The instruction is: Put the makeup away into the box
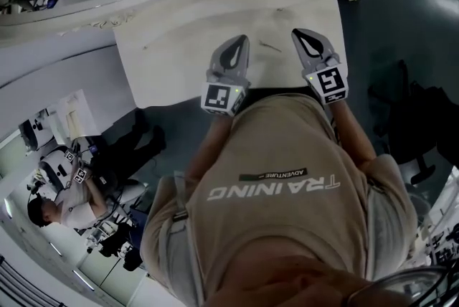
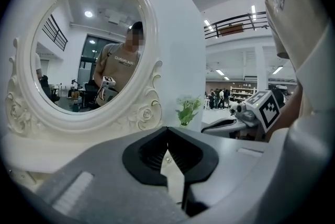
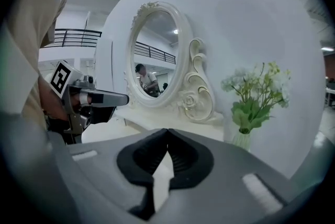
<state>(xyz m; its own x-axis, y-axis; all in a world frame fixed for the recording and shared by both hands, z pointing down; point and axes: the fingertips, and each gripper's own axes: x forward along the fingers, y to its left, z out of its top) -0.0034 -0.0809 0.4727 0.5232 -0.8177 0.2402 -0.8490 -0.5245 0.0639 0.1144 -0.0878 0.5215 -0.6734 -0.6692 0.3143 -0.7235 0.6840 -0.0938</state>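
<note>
Well, we see a small clear glass vase holding white flowers on green stems, standing on the cream vanity tabletop beside the oval carved white-framed mirror. Our left gripper and right gripper are each pressed closed, empty, above the tabletop; where the makeup and box lie we cannot tell

Bright, even overhead light — fisheye bending at edges, dark corners, mild softness.
</note>
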